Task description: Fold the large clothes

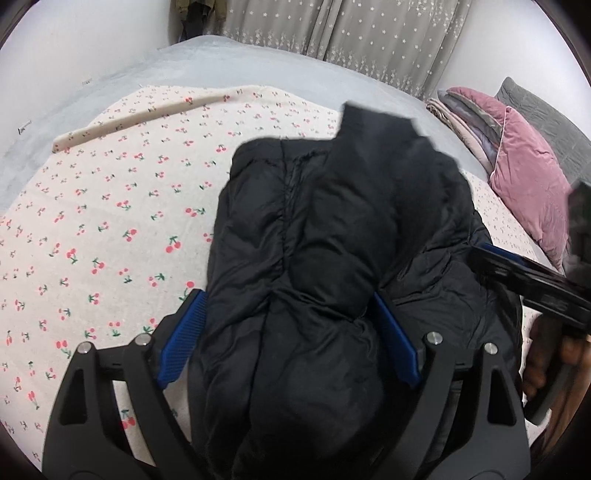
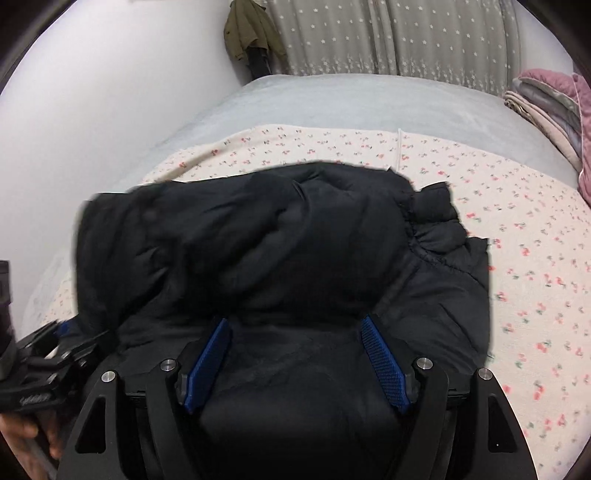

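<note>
Left gripper (image 1: pixel 288 325) stands wide, puffy black down jacket (image 1: pixel 332 236) bulging between its pads; right gripper (image 2: pixel 295 354) likewise, grip unclear. Jacket lies bundled on cherry-print bed sheet (image 1: pixel 110 229). Judged light, soft, slippery, springy; grasp at stitched seams.

We see a bed (image 1: pixel 258 62) under a pale grey cover, with a cream sheet (image 1: pixel 110 206) printed in red cherries laid over it. White walls (image 1: pixel 92 37) close the left side. Grey curtains (image 1: pixel 369 33) with small white stars hang behind. An olive garment (image 2: pixel 247 33) hangs in the corner. Pink pillow (image 1: pixel 528 177) and folded blankets (image 1: pixel 465 114) sit at right.
</note>
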### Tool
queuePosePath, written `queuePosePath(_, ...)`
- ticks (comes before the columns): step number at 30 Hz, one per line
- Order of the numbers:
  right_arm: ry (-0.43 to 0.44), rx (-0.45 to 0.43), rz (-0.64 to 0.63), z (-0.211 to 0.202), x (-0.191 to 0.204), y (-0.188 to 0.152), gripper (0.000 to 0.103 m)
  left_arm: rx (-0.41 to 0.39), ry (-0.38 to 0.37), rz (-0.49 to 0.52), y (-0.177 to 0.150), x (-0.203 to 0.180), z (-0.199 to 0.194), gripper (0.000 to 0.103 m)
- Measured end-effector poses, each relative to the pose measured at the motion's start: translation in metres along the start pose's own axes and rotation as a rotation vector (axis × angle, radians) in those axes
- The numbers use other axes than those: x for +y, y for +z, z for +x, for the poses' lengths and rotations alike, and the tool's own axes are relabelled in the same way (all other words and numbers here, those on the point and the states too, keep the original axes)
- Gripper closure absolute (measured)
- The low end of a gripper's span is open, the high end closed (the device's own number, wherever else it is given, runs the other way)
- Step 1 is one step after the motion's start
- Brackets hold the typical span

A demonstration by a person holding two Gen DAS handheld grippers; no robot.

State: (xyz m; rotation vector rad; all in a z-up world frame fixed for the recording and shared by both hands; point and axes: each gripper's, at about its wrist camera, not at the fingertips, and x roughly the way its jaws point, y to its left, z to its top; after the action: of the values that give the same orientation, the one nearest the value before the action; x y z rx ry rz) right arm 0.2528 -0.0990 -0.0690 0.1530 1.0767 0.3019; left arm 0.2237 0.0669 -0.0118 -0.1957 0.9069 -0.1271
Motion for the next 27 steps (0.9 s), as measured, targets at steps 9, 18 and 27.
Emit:
queuePosePath(9,0.154,0.027,0.202,-0.071,-0.075,-0.070,0.020,0.009,-0.069,-0.089,-0.004,0.021,-0.026,0.014)
queuePosePath(18,0.350,0.099,0.511,-0.058,-0.112,-0.115,0.020,0.122,-0.203,-0.192,-0.028,0.037,-0.013,0.013)
queuePosePath(27,0.392,0.150,0.546,-0.027,-0.102,-0.124,0.020,0.197,-0.271,-0.255,-0.040,0.048,0.007,0.007)
